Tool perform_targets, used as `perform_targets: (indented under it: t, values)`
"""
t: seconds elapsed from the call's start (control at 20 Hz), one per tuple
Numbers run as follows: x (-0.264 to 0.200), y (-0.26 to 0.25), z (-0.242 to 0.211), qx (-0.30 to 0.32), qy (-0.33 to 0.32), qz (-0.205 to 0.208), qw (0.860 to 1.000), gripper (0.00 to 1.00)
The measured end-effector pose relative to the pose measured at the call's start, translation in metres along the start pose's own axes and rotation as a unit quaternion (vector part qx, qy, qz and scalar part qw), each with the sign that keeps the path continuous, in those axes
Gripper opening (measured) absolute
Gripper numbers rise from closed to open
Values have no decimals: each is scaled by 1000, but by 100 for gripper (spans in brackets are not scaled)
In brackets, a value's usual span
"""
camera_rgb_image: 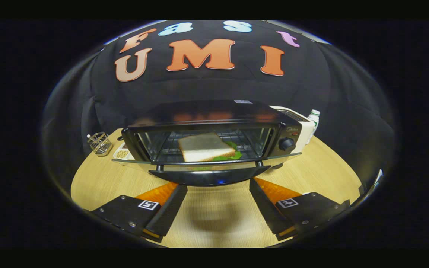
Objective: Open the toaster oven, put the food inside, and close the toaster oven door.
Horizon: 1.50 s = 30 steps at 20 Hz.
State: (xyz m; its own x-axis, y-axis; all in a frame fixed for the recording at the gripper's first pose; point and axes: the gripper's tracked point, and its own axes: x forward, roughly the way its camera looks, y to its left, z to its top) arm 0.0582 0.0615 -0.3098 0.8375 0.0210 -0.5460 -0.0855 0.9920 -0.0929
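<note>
Your gripper (218, 208) sits low over the pale wooden tabletop (99, 182), its two fingers spread wide apart with nothing between them but bare wood. Just ahead of the fingertips stands the black toaster oven (214, 123), a boxy metal appliance with a glossy top and a round black control knob (286, 144) on its right-hand panel. Its glass door (140, 165) is folded down flat toward you, and the dark curved door handle (209, 175) along the front edge is the nearest part of it, lying just beyond and between your fingers. Inside on the wire rack rests the food: a square sandwich of white bread (205, 147) with green lettuce (233, 155) peeking out at its right side, sitting slightly tilted near the front of the opening. With the food already in, what seems to remain is closing the door. Expect the door to be rigid and hinged at the bottom, moderately light, with glass that should not be slammed; the handle looks smooth and may slip, so come in under it or close both fingers on its middle and lift in an arc. Left of the oven stand a small wire mesh holder (100, 143) and a small pale dish (122, 152); behind the oven to the right are a white appliance (298, 121) and a white bottle with a green cap (314, 118), all well clear of your path.
</note>
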Motion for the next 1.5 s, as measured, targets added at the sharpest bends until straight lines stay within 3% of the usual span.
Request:
perform_targets:
  t: [0.4, 0.6, 0.9, 1.25, 1.5]
  values:
    - [23, -2, 50, -13, -39, -14, 999, 100]
    - [15, -6, 51, -18, -24, -14, 999, 100]
    - [-29, -11, 80, 27, -29, 14, 999, 100]
    - [-106, -37, 208, 3, -146, 7, 989, 100]
    - [-156, -40, 242, 16, -193, 6, 981, 99]
